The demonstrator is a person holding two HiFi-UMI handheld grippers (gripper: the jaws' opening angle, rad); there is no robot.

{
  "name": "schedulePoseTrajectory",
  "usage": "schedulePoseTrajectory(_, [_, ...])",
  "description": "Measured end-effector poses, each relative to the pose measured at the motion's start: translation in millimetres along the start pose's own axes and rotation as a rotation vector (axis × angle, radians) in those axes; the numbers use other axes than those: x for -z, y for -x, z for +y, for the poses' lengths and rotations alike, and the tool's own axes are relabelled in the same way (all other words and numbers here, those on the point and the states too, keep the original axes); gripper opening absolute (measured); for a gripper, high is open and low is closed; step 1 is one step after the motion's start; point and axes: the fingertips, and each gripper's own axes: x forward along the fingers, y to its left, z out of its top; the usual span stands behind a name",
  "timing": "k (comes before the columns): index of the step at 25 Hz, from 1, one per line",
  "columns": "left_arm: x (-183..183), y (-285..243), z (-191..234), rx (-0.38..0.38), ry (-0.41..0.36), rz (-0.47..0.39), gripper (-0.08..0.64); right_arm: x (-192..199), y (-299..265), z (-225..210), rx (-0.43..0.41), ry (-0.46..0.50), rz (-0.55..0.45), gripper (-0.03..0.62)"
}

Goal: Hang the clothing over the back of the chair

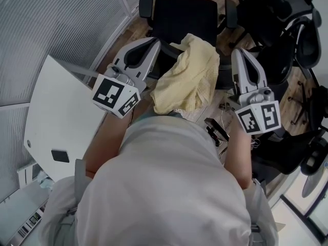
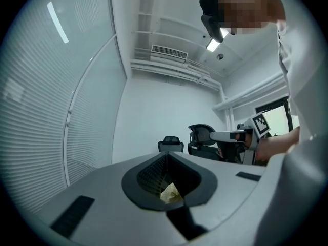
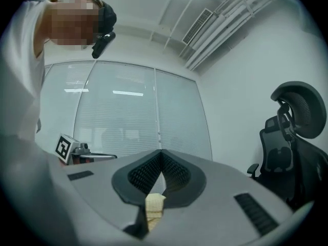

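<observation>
Head view: a pale yellow, crinkled fabric garment (image 1: 187, 76) hangs bunched between the two grippers. It is on the person's side of the black office chair with armrests (image 1: 184, 14), and its top fold overlaps the chair's near edge. The left gripper (image 1: 155, 44) reaches in towards the chair's left side. The right gripper (image 1: 237, 54) stands just off the chair's right armrest.

Left gripper view: the jaws are pressed together, and a scrap of the yellow garment (image 2: 170, 192) is pinched between the pads.

Right gripper view: these jaws are also closed, clamped on a narrow strip of the same garment (image 3: 154, 205).

The step in hand looks like the lift and carry. The garment is gripped at two points and raised, but it is not yet on the chair. From above I cannot tell for sure which edge of the chair is its back. The next move probably calls for spreading the grippers so the garment opens out, carrying it above the top of the chair's back, and lowering it to fall on both sides before letting go
</observation>
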Motion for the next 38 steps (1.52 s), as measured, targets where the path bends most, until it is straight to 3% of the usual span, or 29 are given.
schedulePoseTrajectory(38, [-12.3,4.6,-13.1,0.018,-0.047,-0.011,0.02,-8.4,15.9,11.7,-0.004,0.071,-0.038,0.02])
